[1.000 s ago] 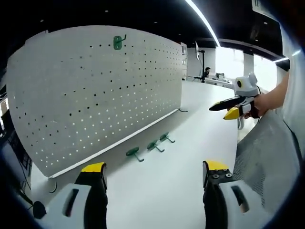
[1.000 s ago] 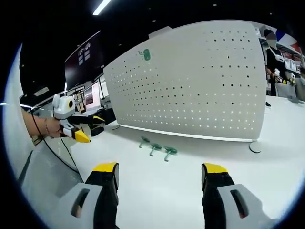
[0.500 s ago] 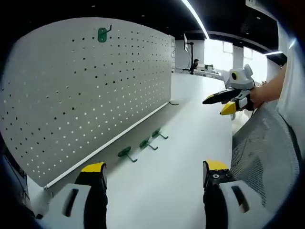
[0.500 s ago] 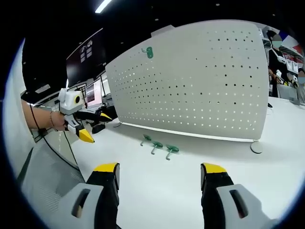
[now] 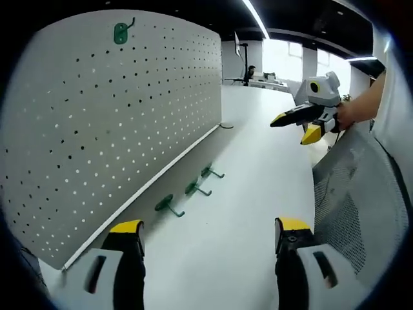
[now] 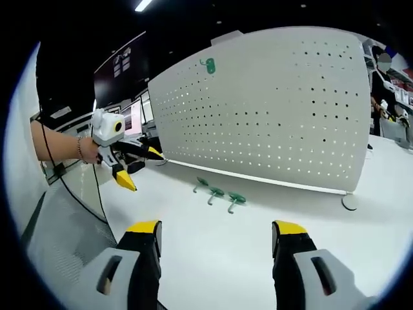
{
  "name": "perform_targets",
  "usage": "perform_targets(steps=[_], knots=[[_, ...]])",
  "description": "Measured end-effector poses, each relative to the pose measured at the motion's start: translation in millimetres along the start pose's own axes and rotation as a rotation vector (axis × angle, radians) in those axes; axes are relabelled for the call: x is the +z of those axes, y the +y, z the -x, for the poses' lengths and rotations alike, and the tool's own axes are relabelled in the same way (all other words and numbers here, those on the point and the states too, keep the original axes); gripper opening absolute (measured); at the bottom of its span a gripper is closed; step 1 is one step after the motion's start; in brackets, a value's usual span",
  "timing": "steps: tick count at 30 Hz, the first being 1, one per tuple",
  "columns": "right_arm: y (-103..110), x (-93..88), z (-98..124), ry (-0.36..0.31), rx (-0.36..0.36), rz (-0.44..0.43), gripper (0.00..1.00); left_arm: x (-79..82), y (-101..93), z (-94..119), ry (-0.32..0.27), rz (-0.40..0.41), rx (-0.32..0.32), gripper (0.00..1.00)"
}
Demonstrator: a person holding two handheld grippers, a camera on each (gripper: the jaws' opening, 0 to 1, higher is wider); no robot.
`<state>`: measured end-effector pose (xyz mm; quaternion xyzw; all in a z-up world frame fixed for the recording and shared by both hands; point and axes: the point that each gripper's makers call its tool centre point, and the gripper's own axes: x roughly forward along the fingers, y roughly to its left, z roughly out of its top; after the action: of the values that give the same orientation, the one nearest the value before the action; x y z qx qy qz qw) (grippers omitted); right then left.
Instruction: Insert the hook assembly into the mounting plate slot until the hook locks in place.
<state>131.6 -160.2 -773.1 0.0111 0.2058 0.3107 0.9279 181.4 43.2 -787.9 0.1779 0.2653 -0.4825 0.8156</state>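
Both tongs, left and right, gaped wide and empty above the desk, where three small, light, stiff green hooks lay near the pegboard, probably best pinched by the base plate.

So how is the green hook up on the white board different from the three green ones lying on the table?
The green hook on the white perforated board is already mounted, high near the board's top edge. The three green hooks on the white table lie loose in a row in front of the board's base, touched by neither gripper. All four share the same green colour.
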Motion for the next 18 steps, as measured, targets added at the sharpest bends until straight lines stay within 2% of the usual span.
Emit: perform_targets(steps=[11,18], knots=[[1,-1.7,-1,0.007,0.005,0.004,0.67,-8.9,1.9,-12,0.084,-0.078,-0.067,0.85],[2,-1.4,-1,0.008,0.007,0.006,0.67,-25.7,8.3,-21,0.161,-0.123,-0.104,0.85]])
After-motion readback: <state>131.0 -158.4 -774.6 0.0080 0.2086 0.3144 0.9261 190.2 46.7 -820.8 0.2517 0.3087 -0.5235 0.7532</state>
